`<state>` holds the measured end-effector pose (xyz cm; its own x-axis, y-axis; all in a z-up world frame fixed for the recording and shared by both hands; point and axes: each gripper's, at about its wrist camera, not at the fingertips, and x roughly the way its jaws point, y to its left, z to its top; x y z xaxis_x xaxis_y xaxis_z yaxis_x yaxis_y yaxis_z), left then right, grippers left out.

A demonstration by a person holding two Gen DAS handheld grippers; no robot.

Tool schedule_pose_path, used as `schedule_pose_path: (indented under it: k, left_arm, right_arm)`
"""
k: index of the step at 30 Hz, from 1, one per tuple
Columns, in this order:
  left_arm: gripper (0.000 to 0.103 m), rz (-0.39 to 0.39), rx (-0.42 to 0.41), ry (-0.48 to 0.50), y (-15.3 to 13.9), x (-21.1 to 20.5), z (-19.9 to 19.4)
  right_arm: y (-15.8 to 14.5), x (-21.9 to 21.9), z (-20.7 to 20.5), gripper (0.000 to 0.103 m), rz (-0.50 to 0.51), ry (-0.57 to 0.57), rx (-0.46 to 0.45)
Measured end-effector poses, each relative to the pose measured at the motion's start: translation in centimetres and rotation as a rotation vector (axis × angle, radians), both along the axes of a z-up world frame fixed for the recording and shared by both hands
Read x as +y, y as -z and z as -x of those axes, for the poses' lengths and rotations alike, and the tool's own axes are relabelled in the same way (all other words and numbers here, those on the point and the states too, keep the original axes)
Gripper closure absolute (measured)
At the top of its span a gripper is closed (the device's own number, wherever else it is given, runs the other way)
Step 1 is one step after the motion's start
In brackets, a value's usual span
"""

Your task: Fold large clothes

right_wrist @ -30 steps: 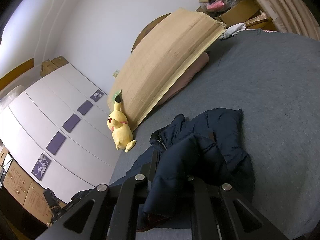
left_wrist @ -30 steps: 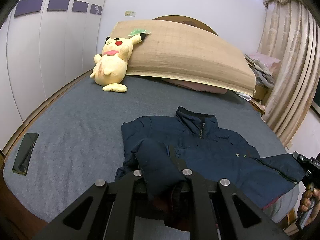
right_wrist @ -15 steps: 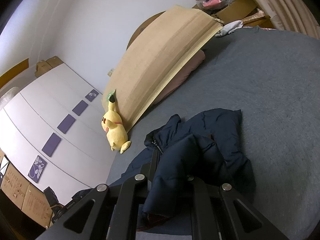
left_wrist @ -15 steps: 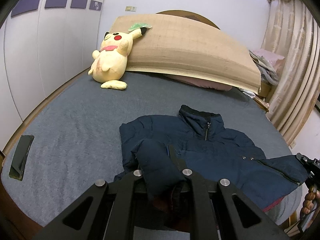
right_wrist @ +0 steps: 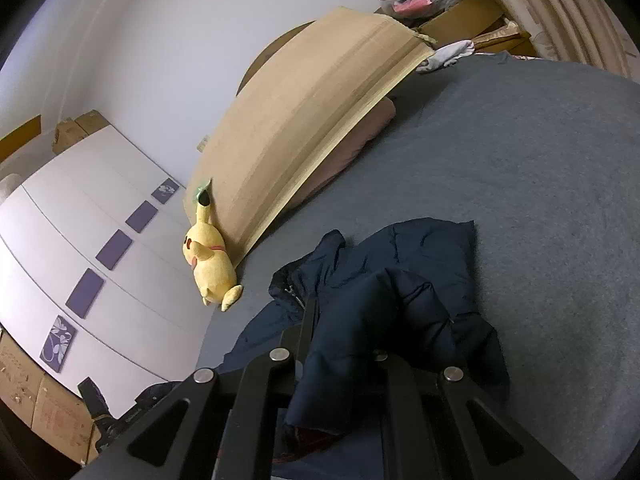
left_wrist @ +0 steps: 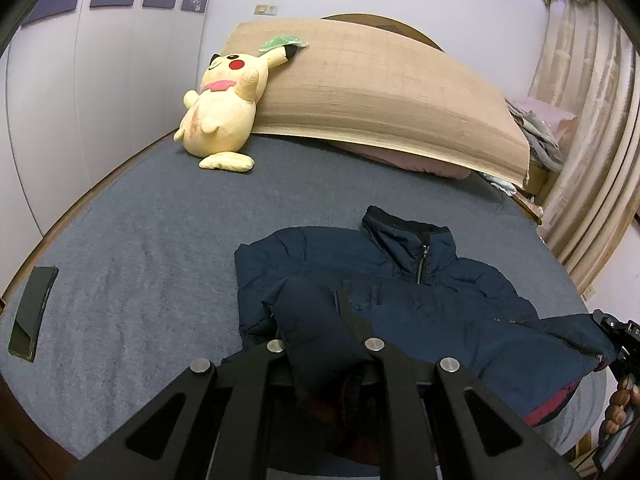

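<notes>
Both views crept forward since earlier frames; plush sits higher in left frame.

Left wrist view: one navy jacket point(left_wrist: 420, 292) lower centre on grey bed point(left_wrist: 140, 280); left gripper point(left_wrist: 326, 344) pinching one sleeve. One yellow plush point(left_wrist: 224, 116) upper left, one black phone point(left_wrist: 34, 316) left edge, one hand point(left_wrist: 620, 408) lower right, probably holding other gripper.

Right wrist view: right gripper point(right_wrist: 340, 356) clamped on jacket fold, lower centre.

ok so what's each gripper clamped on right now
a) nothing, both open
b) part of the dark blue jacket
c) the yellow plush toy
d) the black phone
b: the left gripper and the right gripper are each shut on a bunched part of the dark blue jacket, which lies on the grey bed.
</notes>
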<state>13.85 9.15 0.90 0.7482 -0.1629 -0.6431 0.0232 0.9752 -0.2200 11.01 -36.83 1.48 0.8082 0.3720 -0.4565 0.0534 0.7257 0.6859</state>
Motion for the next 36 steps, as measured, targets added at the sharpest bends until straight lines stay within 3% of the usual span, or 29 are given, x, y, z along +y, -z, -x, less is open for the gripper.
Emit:
schedule_pose_path:
  k: [12,36]
  left_arm:
    - [0.094,-0.012,-0.004,0.005,-0.4,-0.3,-0.9]
    - [0.094,-0.027,0.028,0.0,-0.5,-0.5,-5.3]
  right_arm:
    - [-0.6,0.1,-0.5,0.094,0.019,-0.003,-0.005]
    - [-1.9,0.7,-5.9,0.094,0.046,-0.033,0.011]
